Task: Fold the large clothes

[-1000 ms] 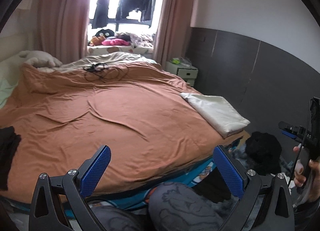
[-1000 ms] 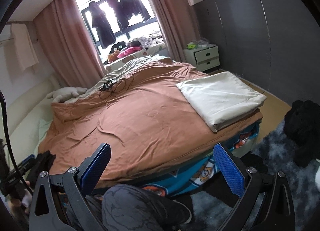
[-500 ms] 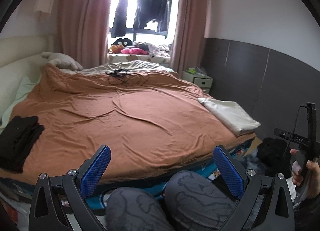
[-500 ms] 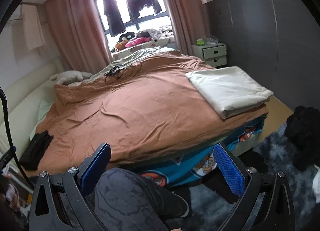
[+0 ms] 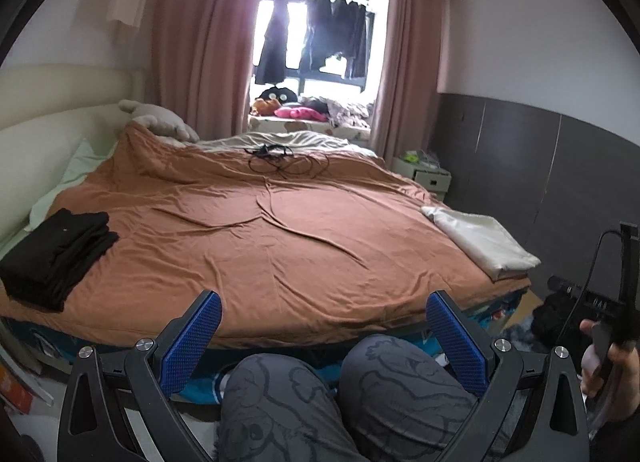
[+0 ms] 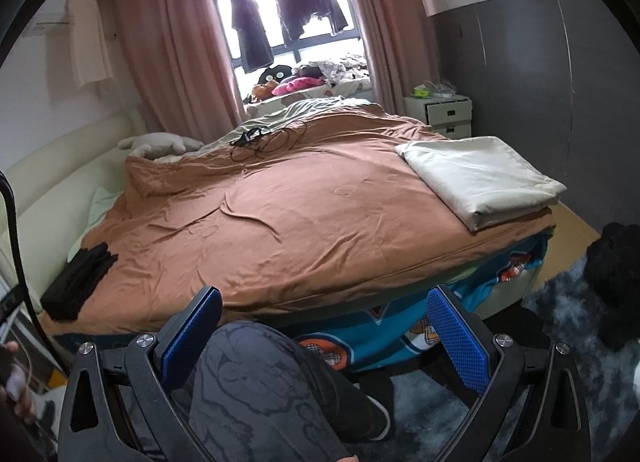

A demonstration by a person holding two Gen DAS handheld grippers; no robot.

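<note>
Both hand-held grippers hang level above the person's knees [image 5: 340, 394], facing the bed [image 5: 280, 229]. The left hand-held gripper [image 5: 323, 338] and right hand-held gripper [image 6: 325, 336] each have their fingers spread wide, gripping nothing. Folded black clothes [image 5: 56, 258] lie on the bed's left edge, a folded cream sheet [image 6: 480, 177] on its right corner.

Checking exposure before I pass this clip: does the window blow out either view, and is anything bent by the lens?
Left wrist view: the window is blown out white, so the hanging clothes read as silhouettes. Right wrist view: the same backlight, though milder; the curtain and wall panels bow with fisheye distortion.
</note>
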